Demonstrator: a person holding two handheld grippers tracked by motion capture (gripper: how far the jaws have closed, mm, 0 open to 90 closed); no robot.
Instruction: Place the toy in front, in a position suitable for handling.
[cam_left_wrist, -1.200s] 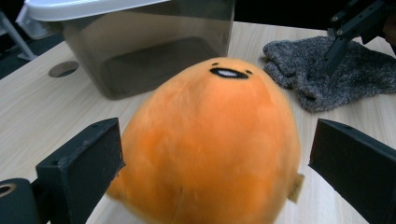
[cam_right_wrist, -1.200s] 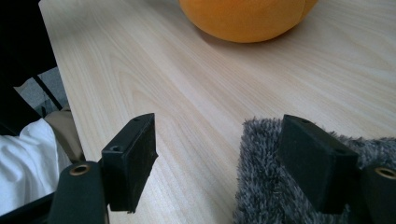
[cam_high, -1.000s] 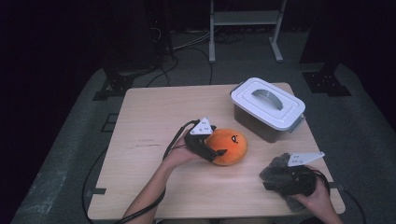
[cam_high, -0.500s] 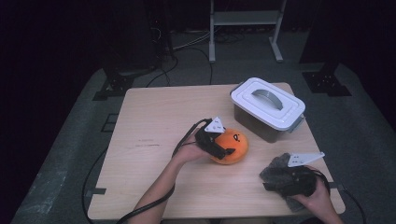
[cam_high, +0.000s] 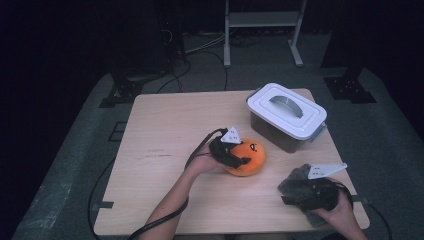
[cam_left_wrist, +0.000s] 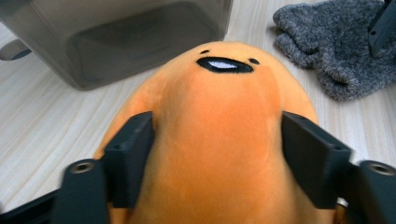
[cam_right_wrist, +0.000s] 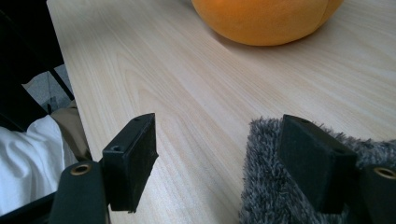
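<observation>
Orange plush fills the space between the jaws of my left gripper (cam_left_wrist: 217, 154): the round soft toy (cam_high: 246, 156) sits on the pale wooden table (cam_high: 165, 125), and both black jaws press into its sides, so I am grasping it. Its fabric is short and velvety, and a small stitched face sits near its top, two black dots for eyes and a black mouth with a white strip inside. I can read no brand, label or lettering on anything. Just beyond the toy stands a box (cam_high: 286, 116) with smoky translucent walls, rounded corners and a white lid with a grey arched handle; toy and box are near each other, though I cannot tell whether they touch. My right gripper (cam_right_wrist: 224, 163) rests at the table's near right corner with its jaws spread apart, clamping nothing; one jaw lies on a grey fuzzy cloth (cam_right_wrist: 289, 186), thick and shaggy in texture and bunched into a heap, while the other hangs over bare wood grain. That cloth lies apart from the toy, to its right in the high view.
</observation>
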